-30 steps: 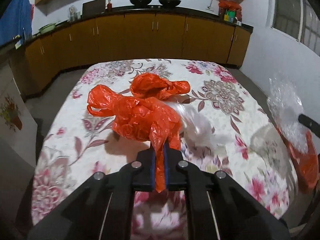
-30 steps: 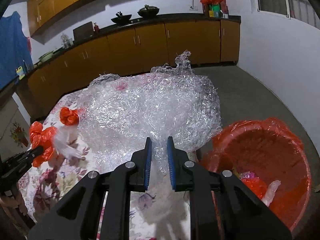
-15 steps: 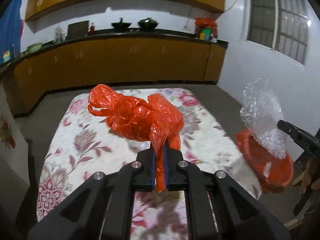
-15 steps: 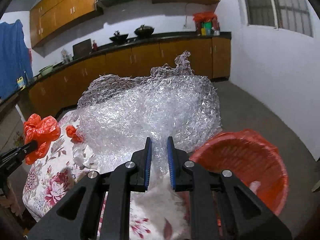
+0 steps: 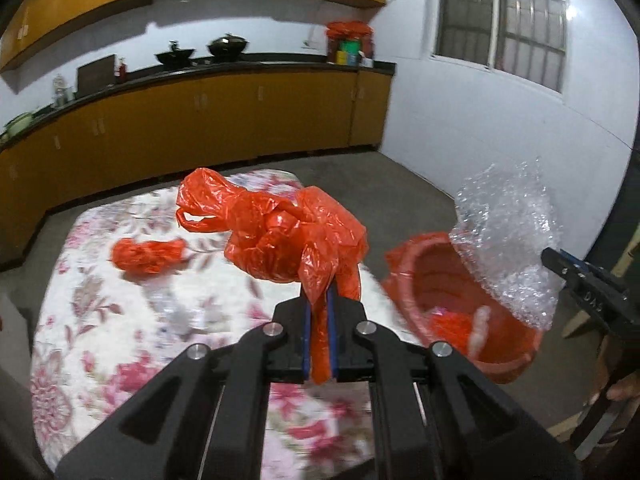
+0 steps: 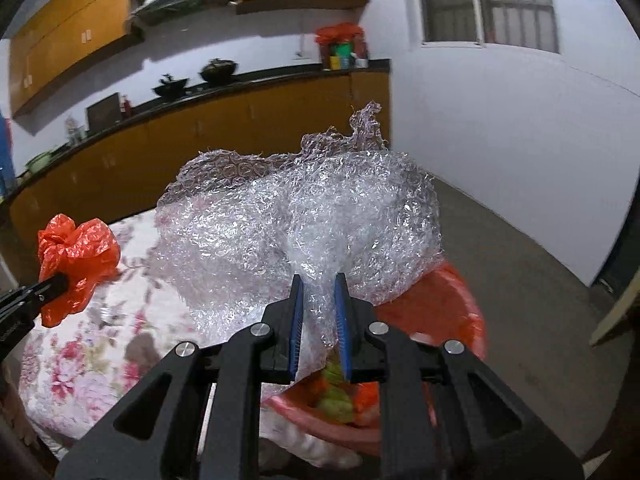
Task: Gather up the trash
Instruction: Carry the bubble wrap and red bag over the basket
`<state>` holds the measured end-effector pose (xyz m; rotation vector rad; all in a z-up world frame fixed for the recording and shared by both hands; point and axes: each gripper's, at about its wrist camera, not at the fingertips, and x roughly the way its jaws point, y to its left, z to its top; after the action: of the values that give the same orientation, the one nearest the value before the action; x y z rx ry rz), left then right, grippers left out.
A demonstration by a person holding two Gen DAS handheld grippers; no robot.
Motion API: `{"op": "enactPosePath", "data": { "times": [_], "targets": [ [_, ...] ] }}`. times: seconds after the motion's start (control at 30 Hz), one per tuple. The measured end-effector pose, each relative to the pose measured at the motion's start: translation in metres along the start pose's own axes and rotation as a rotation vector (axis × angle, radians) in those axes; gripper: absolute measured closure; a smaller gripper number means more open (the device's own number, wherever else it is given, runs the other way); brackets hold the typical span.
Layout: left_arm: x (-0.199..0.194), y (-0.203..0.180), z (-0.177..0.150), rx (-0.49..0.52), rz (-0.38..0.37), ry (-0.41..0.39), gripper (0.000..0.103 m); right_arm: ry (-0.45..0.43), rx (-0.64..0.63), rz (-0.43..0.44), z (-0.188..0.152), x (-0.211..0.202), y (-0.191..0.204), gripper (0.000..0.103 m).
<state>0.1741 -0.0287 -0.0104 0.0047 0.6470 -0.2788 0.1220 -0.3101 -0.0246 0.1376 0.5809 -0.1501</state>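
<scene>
My left gripper [image 5: 318, 304] is shut on a crumpled orange plastic bag [image 5: 280, 236] and holds it up above the floral table [image 5: 120, 320]. It also shows at the left of the right wrist view [image 6: 76, 256]. My right gripper [image 6: 319, 292] is shut on a big wad of clear bubble wrap [image 6: 300, 224], held over the orange-lined trash bin [image 6: 452, 312]. In the left wrist view the bubble wrap [image 5: 508, 240] hangs over the bin [image 5: 452, 292], which holds some trash. A second crumpled orange bag [image 5: 148, 254] lies on the table.
The bin stands on the floor off the table's right edge. Orange kitchen cabinets [image 5: 220, 120] with a dark counter run along the back wall. A white wall with a window [image 5: 500, 12] is on the right. A wooden piece [image 6: 612, 312] stands at far right.
Both grippers have swung right and up from the table toward the bin, each still holding its load. The bubble wrap is now over the bin. The second orange bag stays on the table.
</scene>
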Motion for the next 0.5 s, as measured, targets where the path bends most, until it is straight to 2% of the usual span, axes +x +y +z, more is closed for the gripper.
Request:
{"op": "enactPosePath", "data": {
  "times": [0.2,0.5],
  "targets": [
    [0.017,-0.043,-0.001,0.028,-0.079,0.039,0.095,0.021,0.039,-0.054,-0.005,0.002,-0.024,0.087],
    [0.042,-0.082,-0.008,0.063,-0.162,0.093,0.095,0.039,0.082,-0.066,-0.011,0.009,-0.037,0.087]
  ]
}}
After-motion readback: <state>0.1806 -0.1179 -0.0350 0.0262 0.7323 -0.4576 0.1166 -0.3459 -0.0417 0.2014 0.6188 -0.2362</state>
